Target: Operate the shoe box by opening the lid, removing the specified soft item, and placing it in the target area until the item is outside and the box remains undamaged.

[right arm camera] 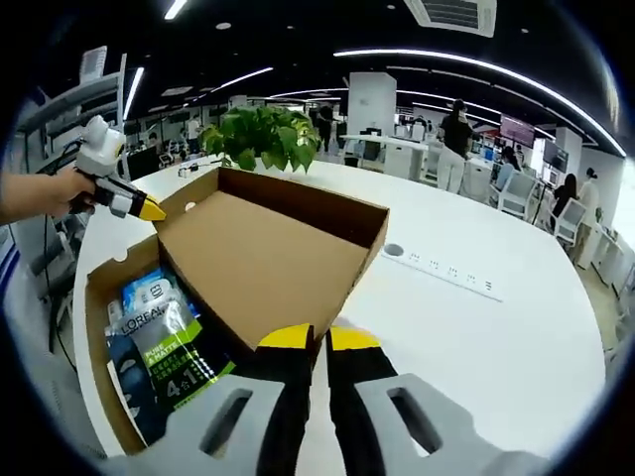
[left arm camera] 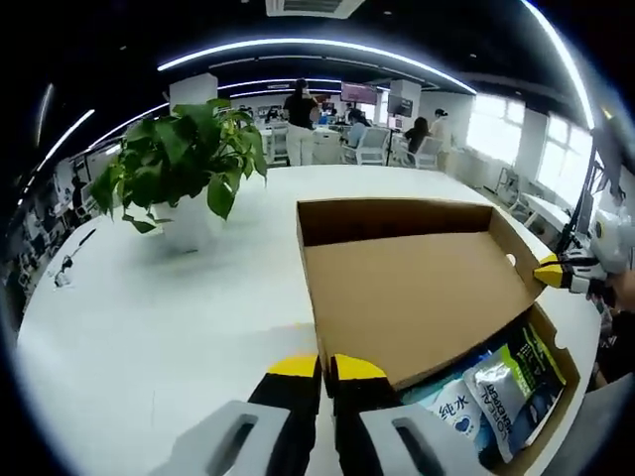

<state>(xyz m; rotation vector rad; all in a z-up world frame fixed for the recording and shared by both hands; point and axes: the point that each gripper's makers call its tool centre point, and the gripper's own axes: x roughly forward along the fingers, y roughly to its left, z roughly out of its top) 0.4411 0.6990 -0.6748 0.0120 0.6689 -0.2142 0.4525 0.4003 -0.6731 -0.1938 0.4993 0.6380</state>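
A brown cardboard shoe box (left arm camera: 558, 395) (right arm camera: 99, 327) stands on the white table with its lid (left arm camera: 407, 297) (right arm camera: 263, 263) raised. My left gripper (left arm camera: 325, 369) is shut on one side edge of the lid; its yellow tip (right arm camera: 151, 209) meets the lid's corner in the right gripper view. My right gripper (right arm camera: 319, 342) is shut on the opposite edge, its tip (left arm camera: 548, 270) at the lid's right side. Inside the box lie soft packs: a blue-and-white one (left arm camera: 451, 412) (right arm camera: 149, 293) and a silver, green and black one (left arm camera: 516, 382) (right arm camera: 174, 352).
A potted green plant (left arm camera: 184, 159) (right arm camera: 263, 134) stands on the white table (left arm camera: 149, 317) (right arm camera: 476, 337) behind the box. A white power strip (right arm camera: 446, 270) lies to the box's right. People and chairs are at desks far behind.
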